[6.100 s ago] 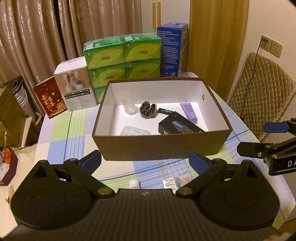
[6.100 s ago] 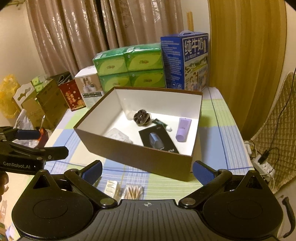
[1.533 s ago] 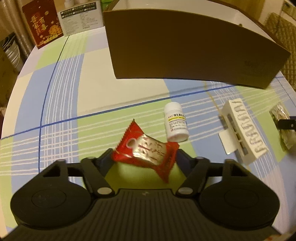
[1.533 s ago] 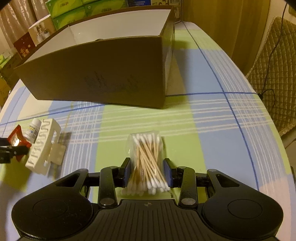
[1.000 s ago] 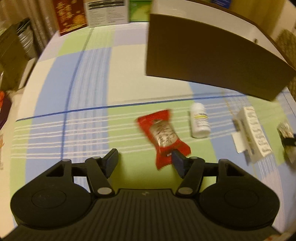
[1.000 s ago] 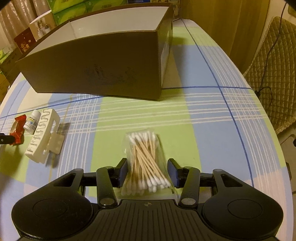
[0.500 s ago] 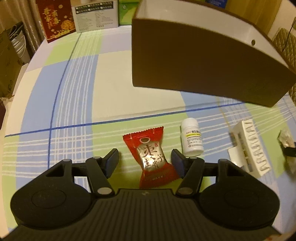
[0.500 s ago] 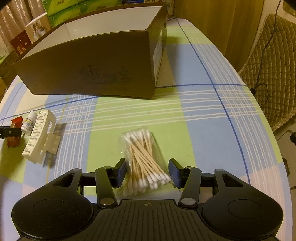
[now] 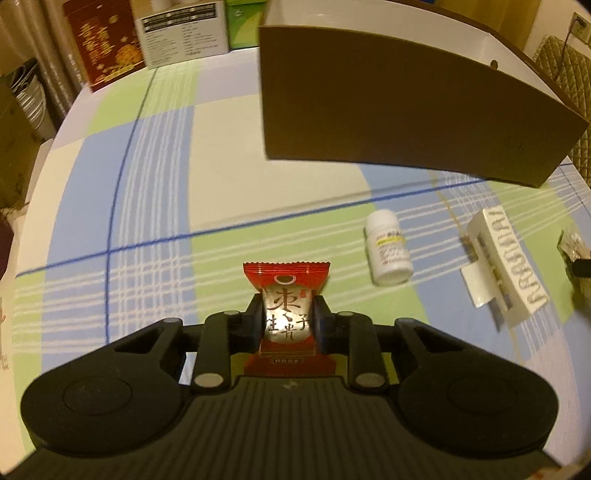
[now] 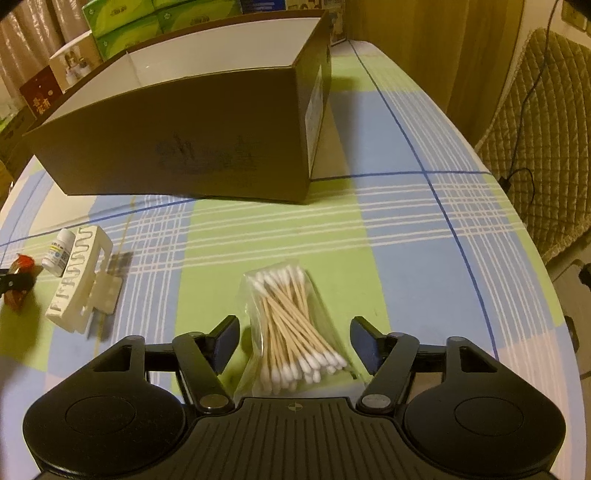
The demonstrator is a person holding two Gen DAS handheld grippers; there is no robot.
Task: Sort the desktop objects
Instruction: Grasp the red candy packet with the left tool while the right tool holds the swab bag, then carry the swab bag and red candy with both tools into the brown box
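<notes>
My left gripper (image 9: pixel 287 320) is shut on a red snack packet (image 9: pixel 286 291) low over the checked tablecloth. Right of it lie a white pill bottle (image 9: pixel 388 248) on its side and a white plastic rack (image 9: pixel 502 266). My right gripper (image 10: pixel 295 341) straddles a clear bag of cotton swabs (image 10: pixel 290 328); its jaws are opening and the pads stand apart from the bag. In the right wrist view the packet (image 10: pixel 18 286), the bottle (image 10: pixel 59 253) and the rack (image 10: pixel 81 278) lie at far left. A brown cardboard box (image 10: pixel 184 140) stands behind everything.
Green tissue packs (image 10: pixel 122 18), a white carton (image 9: pixel 181 29) and a red box (image 9: pixel 103 48) stand behind the brown box. A quilted chair (image 10: pixel 546 122) with a cable stands off the table's right edge. The tablecloth's edge curves down at the left and right.
My left gripper's jaws closed on the red packet, which lay loose between them half a second ago. My right gripper's jaws spread wider around the cotton swab bag.
</notes>
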